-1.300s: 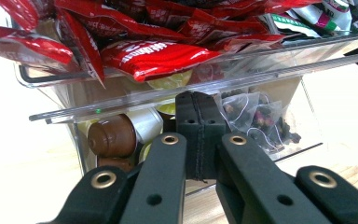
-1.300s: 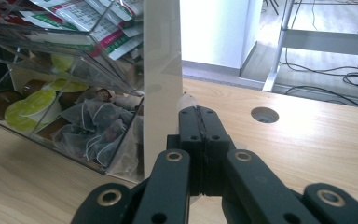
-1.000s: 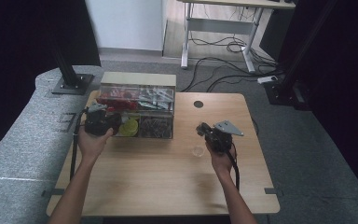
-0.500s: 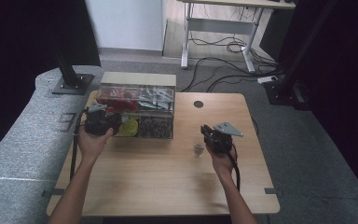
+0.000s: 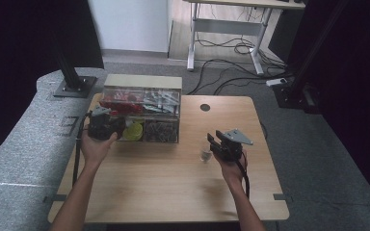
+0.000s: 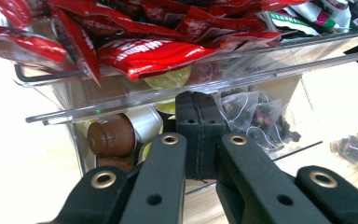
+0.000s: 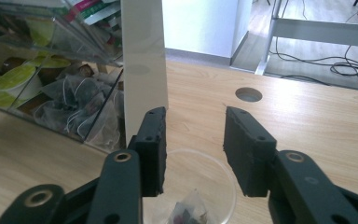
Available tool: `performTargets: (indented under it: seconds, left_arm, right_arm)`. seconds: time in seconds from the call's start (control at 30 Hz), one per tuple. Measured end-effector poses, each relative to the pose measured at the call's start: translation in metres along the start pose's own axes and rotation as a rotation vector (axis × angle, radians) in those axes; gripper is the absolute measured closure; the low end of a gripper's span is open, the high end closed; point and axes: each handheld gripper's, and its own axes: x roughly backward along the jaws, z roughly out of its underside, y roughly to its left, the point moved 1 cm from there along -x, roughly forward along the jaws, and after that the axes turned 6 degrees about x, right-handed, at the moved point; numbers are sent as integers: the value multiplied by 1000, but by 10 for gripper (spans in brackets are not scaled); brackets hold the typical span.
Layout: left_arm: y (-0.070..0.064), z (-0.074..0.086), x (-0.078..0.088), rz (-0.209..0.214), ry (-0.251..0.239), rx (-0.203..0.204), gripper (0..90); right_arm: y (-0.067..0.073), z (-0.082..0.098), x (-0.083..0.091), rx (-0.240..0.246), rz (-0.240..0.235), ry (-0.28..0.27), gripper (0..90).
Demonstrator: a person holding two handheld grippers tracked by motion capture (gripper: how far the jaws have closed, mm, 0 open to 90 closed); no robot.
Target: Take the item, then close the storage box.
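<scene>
Jaws of the right gripper (image 5: pixel 213 143) have just been opening: a second ago they sat together above the small clear cup (image 5: pixel 205 155), and now they stand apart with a plain gap, nothing pressed between the pads. In the right gripper view the cup (image 7: pixel 200 186) lies just under and between the two black jaws, its round rim showing in the gap, and a tea bag (image 7: pixel 189 215) rests inside it, free of the pads. The right hand (image 5: pixel 231 166) has barely shifted on the table since the earlier frames; it comes in from 6 o'clock, palm under the gripper body, with the jaws pointing toward 10 o'clock and tipped down at the cup.

From the cup, the clear organiser box (image 5: pixel 142 115) sits at about 10 o'clock, near the table's far-left part. The left gripper (image 5: pixel 107 126) is where it was a second ago, at the box's left front corner. Its jaws are pressed flat together with nothing between them, the pads (image 6: pixel 200 135) pointing into the lower drawer, where brown and silver capsules (image 6: pixel 112 135) lie at 9 o'clock of the pads and mesh tea bags (image 6: pixel 256 116) at 3 o'clock. Red sachets (image 6: pixel 154 56) fill the tray above. The left hand (image 5: pixel 95 147) holds its gripper from below, forearm rising from 6 o'clock.
</scene>
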Motion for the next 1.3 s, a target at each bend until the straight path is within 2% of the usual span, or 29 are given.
performTargets:
  seconds: [0.27,0.7,1.3]
  left_arm:
    - [-1,0,0,0,1,-1,900]
    - [-1,7,1,10,-1,5,900]
    - [3,28,1,37,8,10,900]
  right_arm:
    - [-2,9,7,-3,-19,1,541]
    - [-2,24,17,-10,-30,5,535]
    - [9,45,28,14,-44,33,544]
